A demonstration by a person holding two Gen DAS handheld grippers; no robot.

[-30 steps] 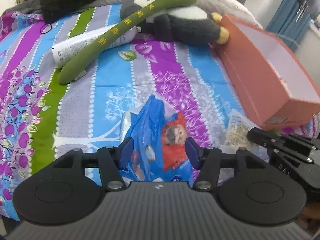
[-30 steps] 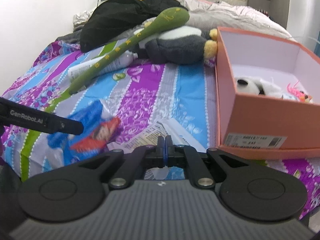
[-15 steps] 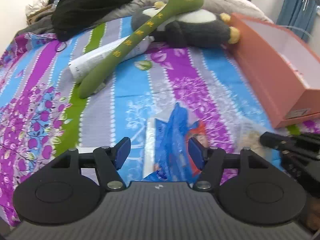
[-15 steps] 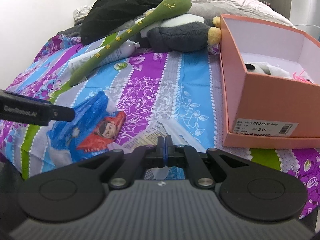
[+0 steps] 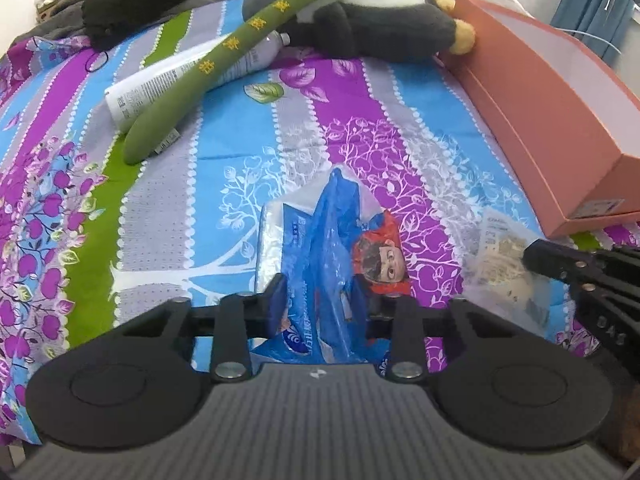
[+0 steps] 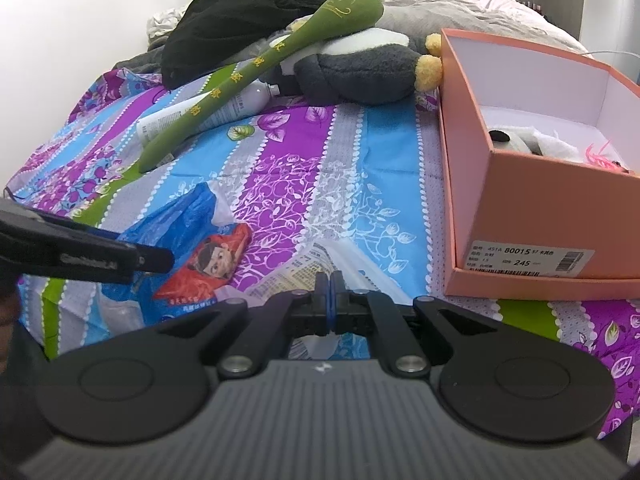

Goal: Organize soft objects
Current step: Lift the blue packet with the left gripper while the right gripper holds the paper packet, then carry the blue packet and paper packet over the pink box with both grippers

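- Plainly mid-grasp with the left gripper (image 5: 326, 298): jaws just closing in on the blue tissue pack (image 5: 320, 240), pads seemingly pressing its crinkled wrapper from both sides.
- Gripping at the near end, probably because the loose plastic there bunches easily and gives a soft, flat pack something to be lifted by.
- Lying flat on the striped bedsheet (image 5: 240, 128) otherwise, near the front edge of the bed, well apart from the orange shoe box (image 6: 540, 216).
- Keeping the right gripper (image 6: 328, 280) with jaws fully together, tips at the edge of a clear printed packet (image 6: 320, 258) just beside the pack; impossible to tell whether a fold of it is pinched. Likely parked there to stay out of the way.
- Standing open on the right side of the bed, lid off, long wall toward the pack: evidently the collecting place.
- Holding already a white-and-black plush (image 6: 520, 142) and something pink and stringy (image 6: 600, 156), with bare floor behind them.
- Waiting farther back: a green plush spoon (image 5: 240, 52) slanted across a white tube (image 5: 160, 84) and propped on a grey penguin plush (image 5: 380, 28), itself touching the box's far corner; black clothing (image 6: 240, 20) heaped behind.
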